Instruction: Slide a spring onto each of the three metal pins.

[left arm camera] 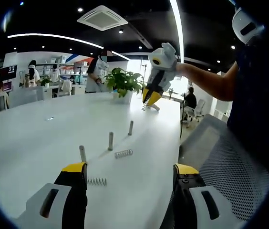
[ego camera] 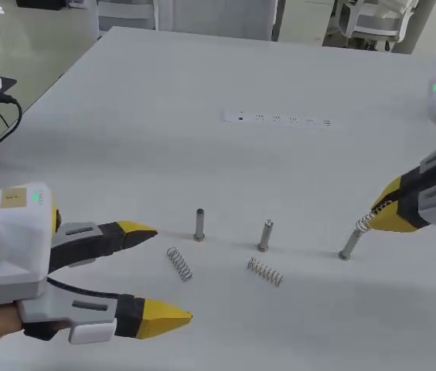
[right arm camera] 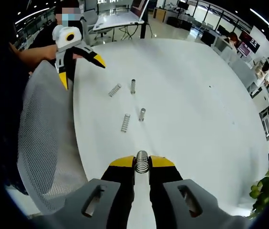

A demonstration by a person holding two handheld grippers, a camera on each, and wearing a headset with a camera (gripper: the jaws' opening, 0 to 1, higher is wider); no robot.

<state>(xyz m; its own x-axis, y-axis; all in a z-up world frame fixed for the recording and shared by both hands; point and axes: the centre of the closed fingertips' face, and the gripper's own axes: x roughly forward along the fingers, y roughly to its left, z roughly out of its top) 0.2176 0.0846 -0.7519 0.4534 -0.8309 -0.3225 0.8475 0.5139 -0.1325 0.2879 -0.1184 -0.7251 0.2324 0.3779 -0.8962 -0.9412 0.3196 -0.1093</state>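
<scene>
A broad white desk lies bare on the far side, out to a white socket strip. At near left the yellow-tipped left tongs are held wide apart, and a loose steel coil spring lies slantwise just off their tips, untouched. A short metal left pin and a middle pin stand upright, and a second loose spring lies near the latter. At right, the right tongs are clamped on a third spring. It slants down-left, and its lower end meets the top of the right pin.
</scene>
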